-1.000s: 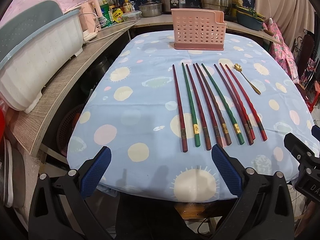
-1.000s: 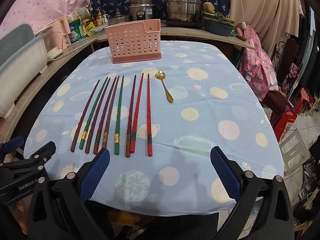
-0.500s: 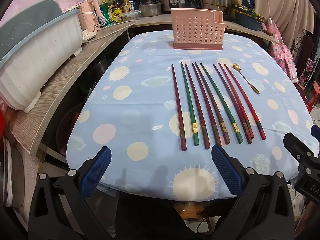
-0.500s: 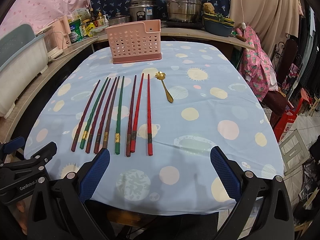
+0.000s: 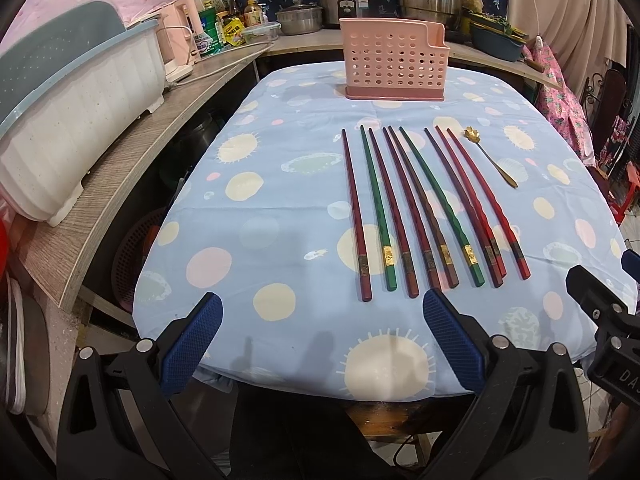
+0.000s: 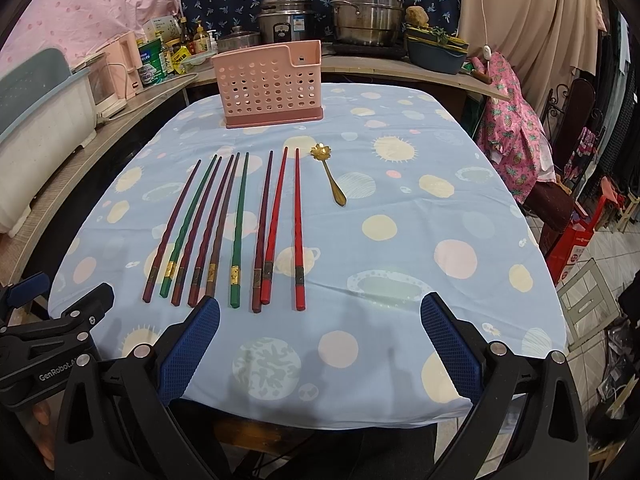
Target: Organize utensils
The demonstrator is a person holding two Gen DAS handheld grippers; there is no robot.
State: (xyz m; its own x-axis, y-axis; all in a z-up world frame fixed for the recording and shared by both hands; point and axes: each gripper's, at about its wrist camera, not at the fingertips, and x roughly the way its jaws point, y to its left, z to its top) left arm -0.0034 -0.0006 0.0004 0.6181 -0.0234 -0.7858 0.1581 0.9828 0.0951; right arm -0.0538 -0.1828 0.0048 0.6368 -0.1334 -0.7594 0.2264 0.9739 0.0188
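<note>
Several red, green and brown chopsticks (image 5: 420, 216) (image 6: 236, 228) lie side by side on the blue spotted tablecloth (image 5: 280, 200) (image 6: 420, 208). A gold spoon (image 5: 490, 158) (image 6: 330, 174) lies to their right. A pink perforated utensil holder (image 5: 394, 60) (image 6: 268, 84) stands upright at the table's far end. My left gripper (image 5: 322, 340) is open and empty above the near table edge, left of the chopstick ends. My right gripper (image 6: 320, 338) is open and empty above the near edge, just right of the chopstick ends.
A wooden counter (image 5: 132, 152) runs along the left with a white dish rack (image 5: 72, 120), bottles and a pink appliance. Steel pots (image 6: 366, 12) and a rice cooker stand on the back counter. A chair with pink cloth (image 6: 516, 128) is at the right.
Both grippers have drifted very slightly; the chopsticks, spoon and holder have not moved.
</note>
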